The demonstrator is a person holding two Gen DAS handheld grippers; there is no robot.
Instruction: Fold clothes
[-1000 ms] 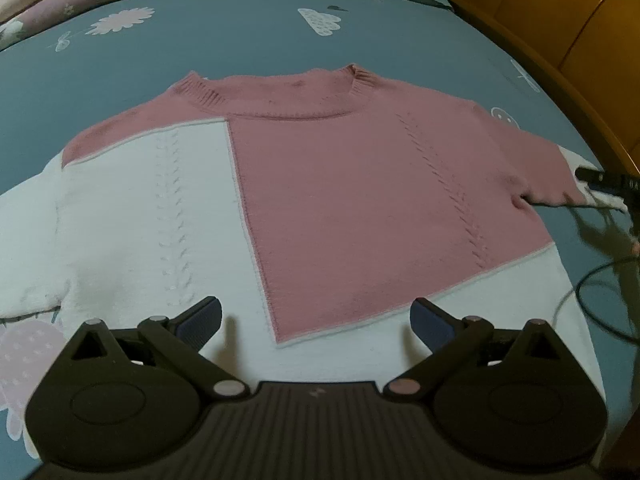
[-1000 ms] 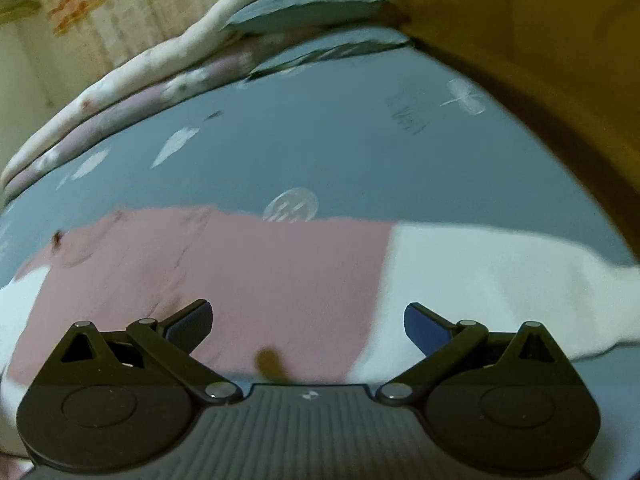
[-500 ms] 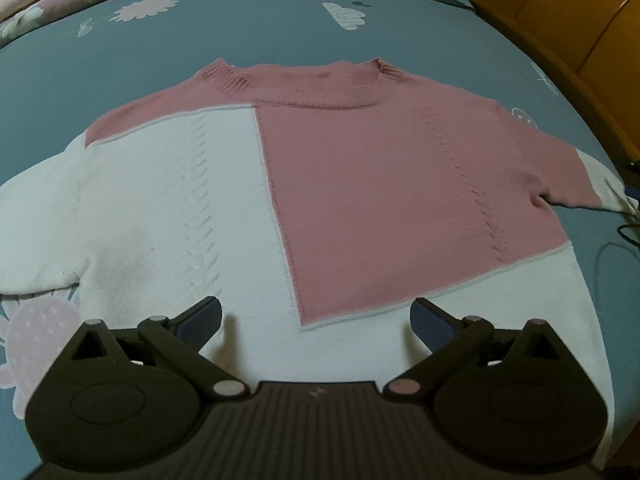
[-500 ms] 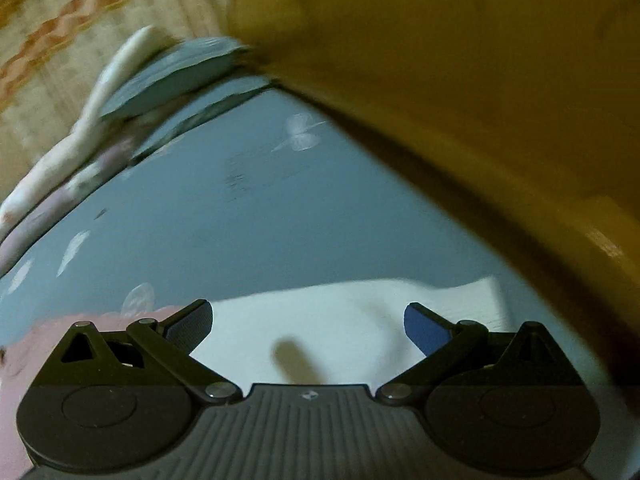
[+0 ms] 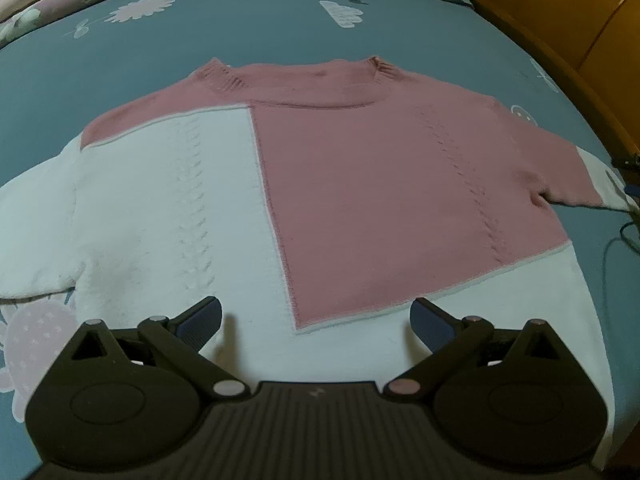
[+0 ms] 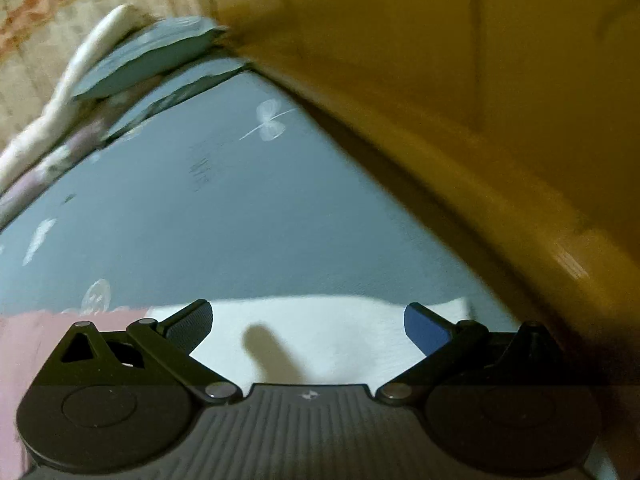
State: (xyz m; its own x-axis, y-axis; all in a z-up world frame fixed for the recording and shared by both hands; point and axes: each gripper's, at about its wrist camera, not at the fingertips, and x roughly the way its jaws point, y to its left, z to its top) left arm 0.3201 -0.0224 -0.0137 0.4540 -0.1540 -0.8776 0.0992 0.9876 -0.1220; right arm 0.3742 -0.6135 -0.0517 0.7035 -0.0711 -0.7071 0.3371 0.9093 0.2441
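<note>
Blue bed [image 5: 248, 32] carries the flat sweater [image 5: 304, 200]; right gripper [image 6: 308, 320], wide, straddles its white sleeve [image 6: 320, 332]; left gripper [image 5: 316, 316], wide, hovers at the hem.

The knitted short-sleeved sweater [image 5: 320, 208] is colour-blocked in dusty pink and white: pink across the neckline and one side, white on the other side, the hem and the sleeve ends, with vertical cable stitching in both halves. The teal-blue bedsheet [image 5: 248, 28] beneath carries pale prints of a daisy, a cloud and a pink strawberry. The wooden bed frame [image 6: 460, 100] is honey yellow.
</note>
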